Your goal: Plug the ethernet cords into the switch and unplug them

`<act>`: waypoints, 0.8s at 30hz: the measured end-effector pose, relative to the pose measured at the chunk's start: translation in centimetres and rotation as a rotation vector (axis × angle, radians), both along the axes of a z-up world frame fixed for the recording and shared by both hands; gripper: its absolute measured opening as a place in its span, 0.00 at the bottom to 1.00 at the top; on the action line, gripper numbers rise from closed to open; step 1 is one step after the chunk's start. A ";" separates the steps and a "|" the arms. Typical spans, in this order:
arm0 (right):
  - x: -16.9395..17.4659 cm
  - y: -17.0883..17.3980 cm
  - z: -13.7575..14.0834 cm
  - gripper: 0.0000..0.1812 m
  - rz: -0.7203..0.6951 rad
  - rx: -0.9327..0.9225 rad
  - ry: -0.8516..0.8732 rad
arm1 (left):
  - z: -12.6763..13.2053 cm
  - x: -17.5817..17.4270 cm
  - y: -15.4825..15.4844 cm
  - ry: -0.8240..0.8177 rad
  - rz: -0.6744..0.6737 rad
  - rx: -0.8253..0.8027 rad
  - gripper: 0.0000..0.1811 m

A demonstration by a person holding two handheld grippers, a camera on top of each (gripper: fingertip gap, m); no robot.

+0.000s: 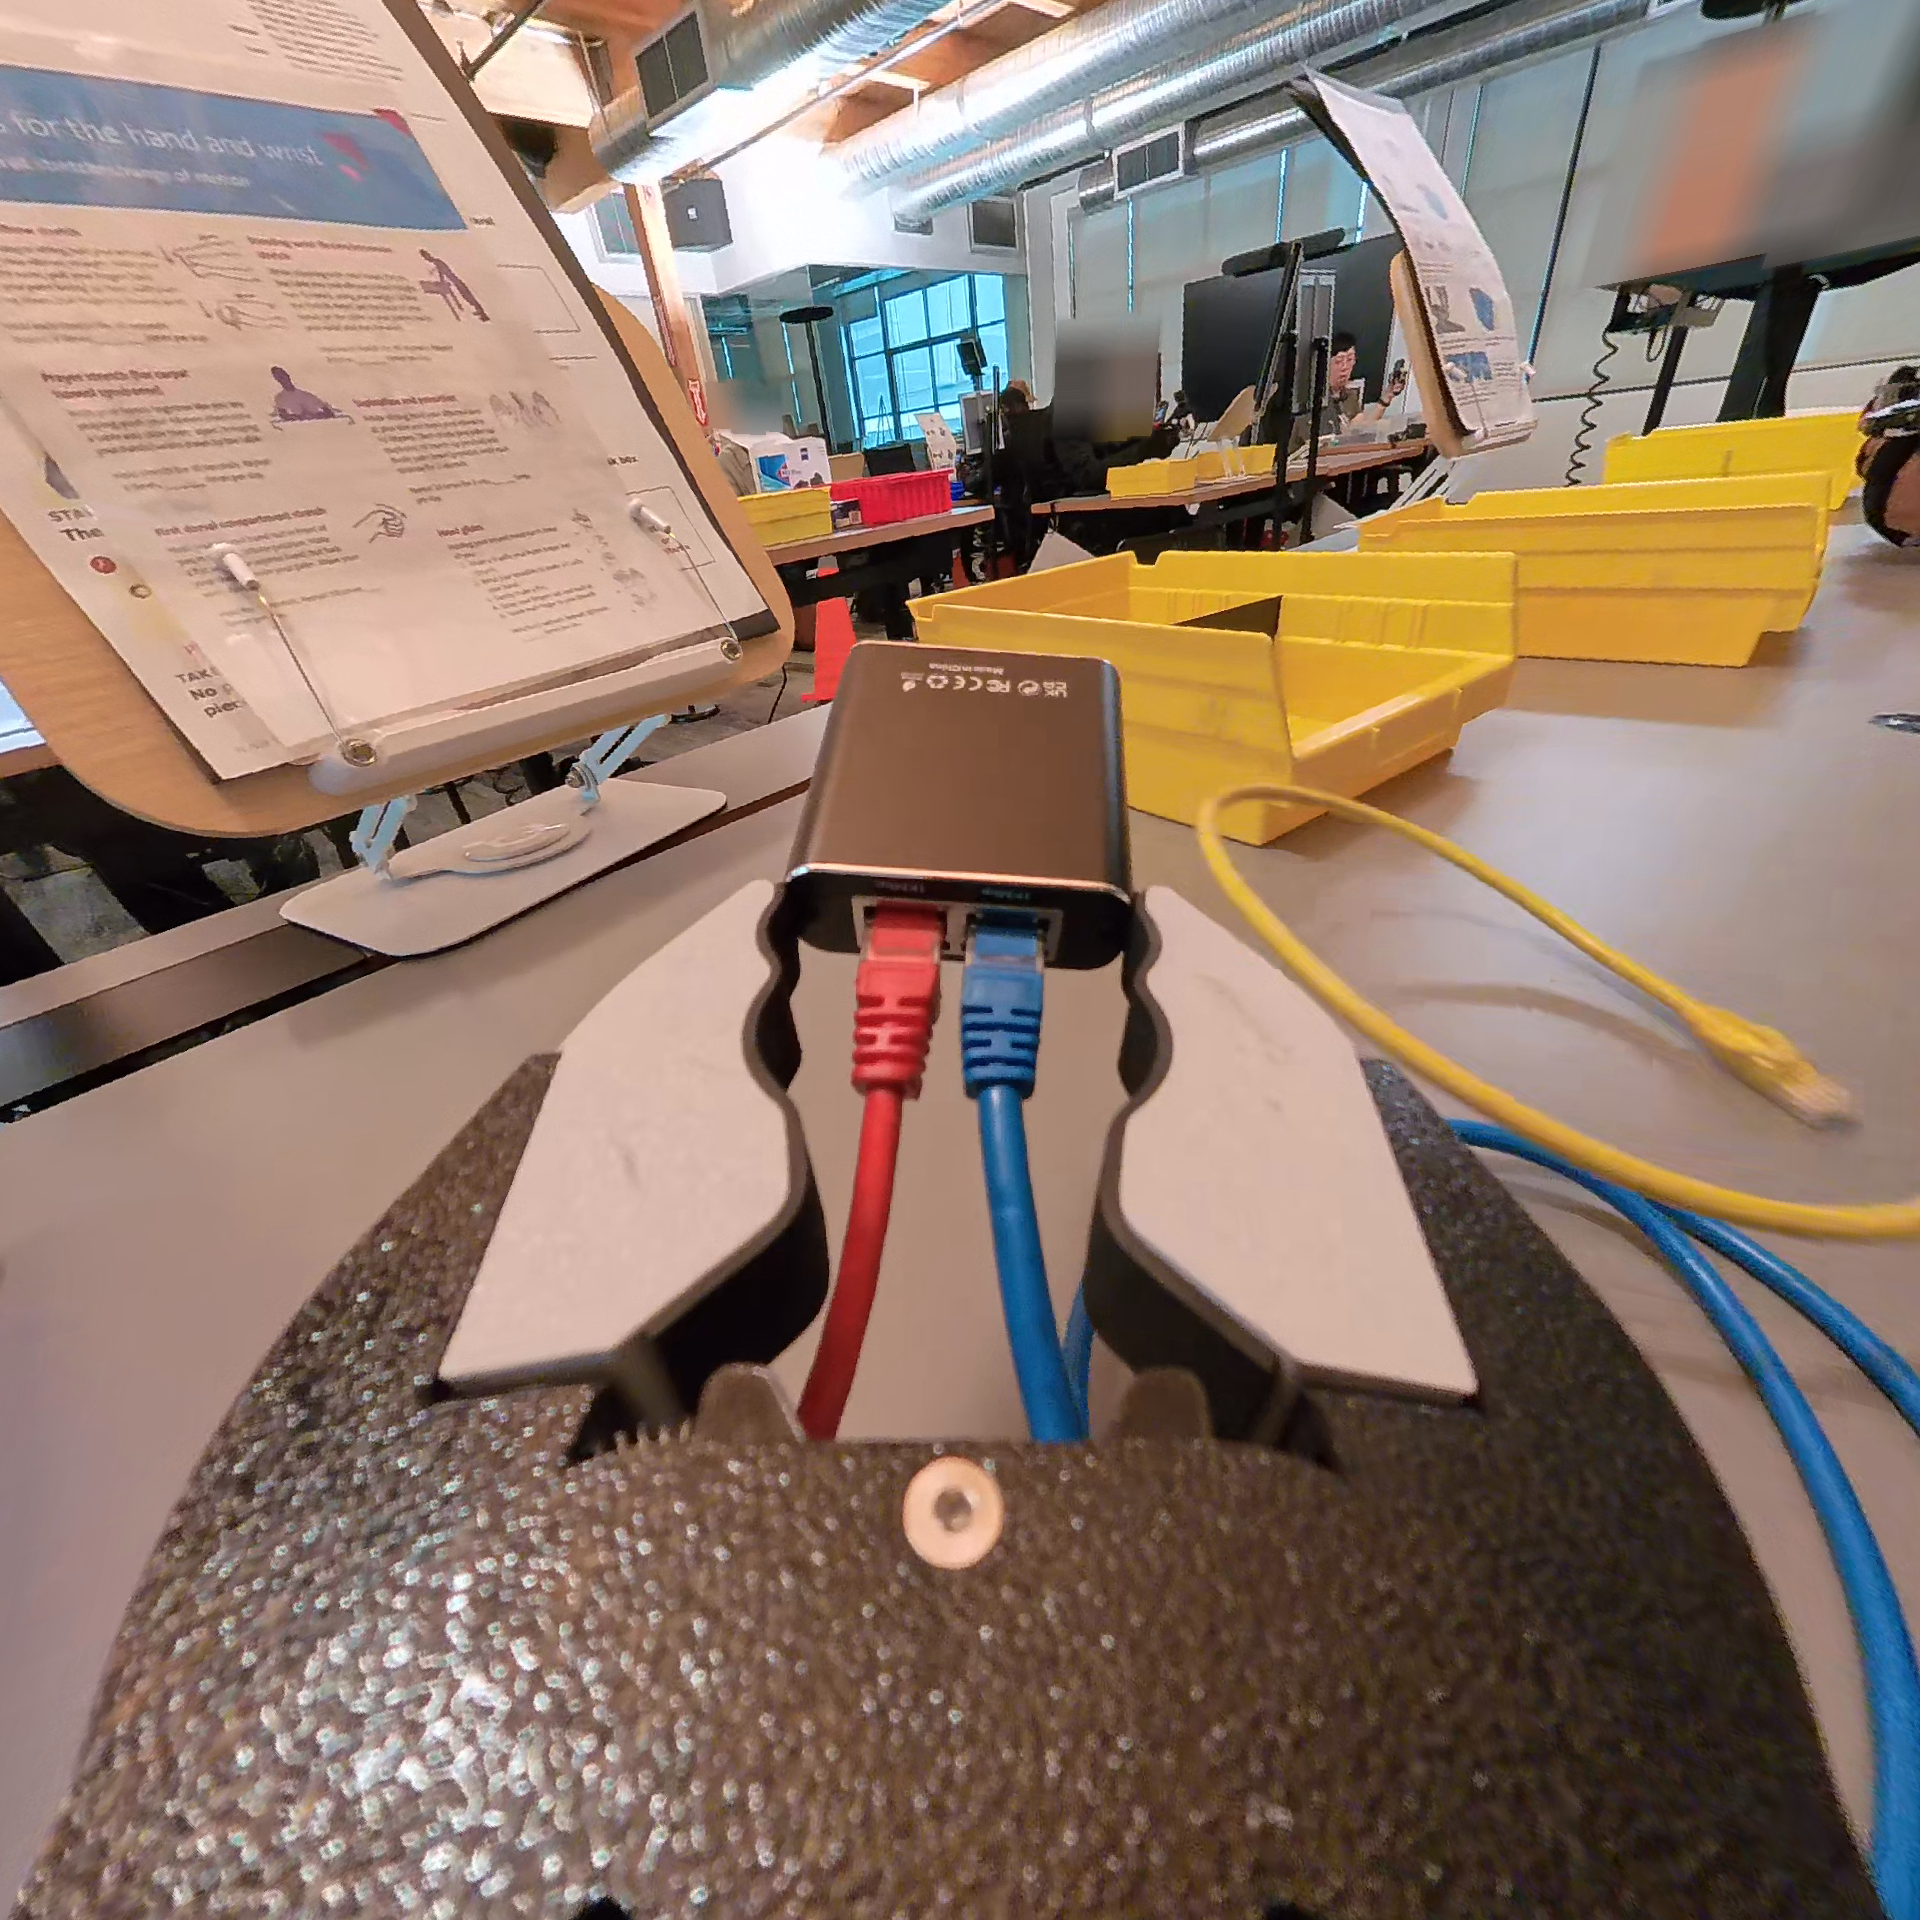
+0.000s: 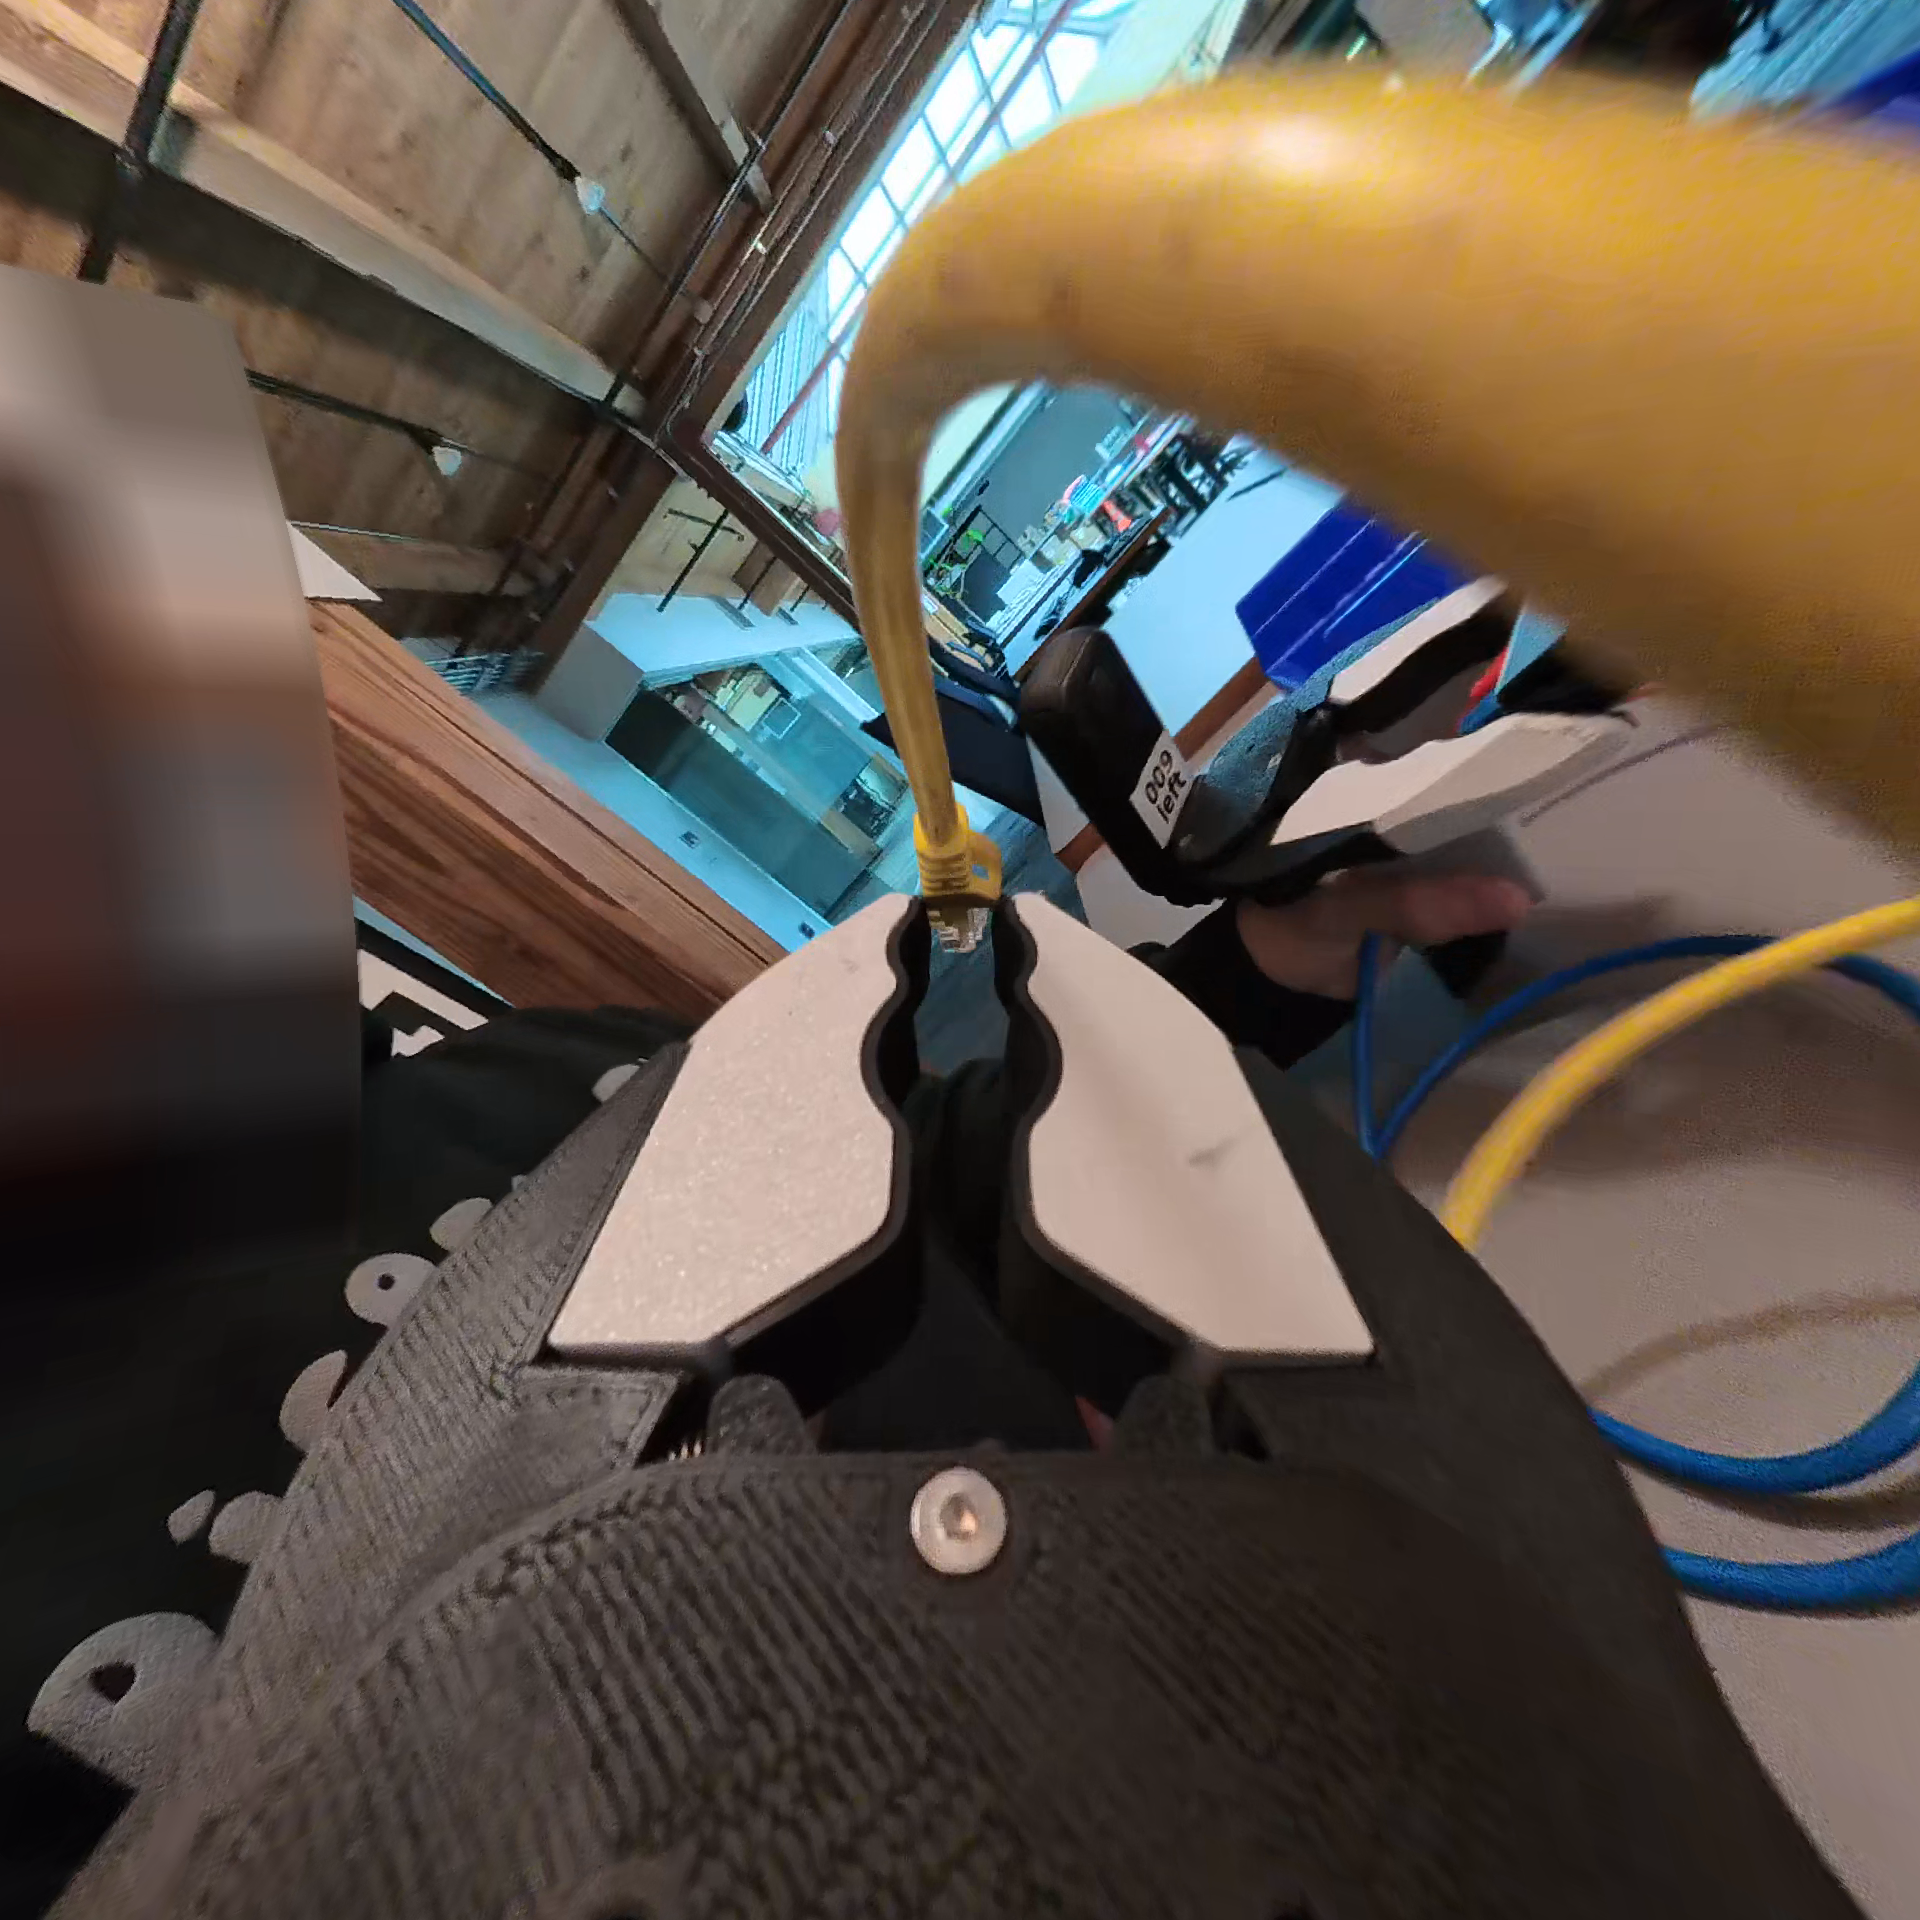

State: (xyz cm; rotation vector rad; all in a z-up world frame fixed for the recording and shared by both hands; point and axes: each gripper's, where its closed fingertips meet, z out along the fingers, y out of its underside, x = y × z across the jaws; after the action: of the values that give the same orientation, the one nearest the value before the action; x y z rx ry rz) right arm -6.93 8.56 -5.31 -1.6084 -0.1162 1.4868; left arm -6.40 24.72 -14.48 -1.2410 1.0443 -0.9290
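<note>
In the left wrist view my left gripper (image 1: 951, 914) is shut on the black switch (image 1: 966, 790), pinching its sides at the port end. A red cord (image 1: 894, 997) and a blue cord (image 1: 1003, 1008) are plugged into its two near ports and run back between the fingers. A yellow cord (image 1: 1455, 862) loops on the table to the right, with one loose plug (image 1: 1777, 1070) lying free. In the right wrist view my right gripper (image 2: 958, 914) is shut on a yellow plug (image 2: 956, 862) at its fingertips, held in the air. Its cord (image 2: 894, 582) arcs up and back past the lens. The left gripper (image 2: 1455, 748) shows to the right.
Several yellow bins (image 1: 1299, 665) stand on the grey table (image 1: 1558, 935) behind the switch. A document stand with printed sheets (image 1: 364, 468) stands at the left. Blue cord coils (image 2: 1766, 1455) lie on the table at the right. People sit at desks far behind.
</note>
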 end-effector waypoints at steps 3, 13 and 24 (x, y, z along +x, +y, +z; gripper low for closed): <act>2.1 0.6 2.2 0.07 -0.066 0.054 0.003 | 0.0 0.0 0.0 0.000 0.000 0.001 0.33; 13.4 1.7 9.9 0.06 -0.326 0.143 -0.664 | -0.1 0.0 0.1 0.005 0.002 0.000 0.33; 25.3 9.3 9.0 0.06 -0.388 0.126 -1.087 | -0.2 0.0 0.1 0.008 -0.001 0.002 0.33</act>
State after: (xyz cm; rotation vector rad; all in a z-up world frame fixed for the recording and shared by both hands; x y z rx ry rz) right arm 18.34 17.87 3.68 -2.0176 -0.4590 0.1996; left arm -6.35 24.80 -14.66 -1.2440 1.0520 -0.9243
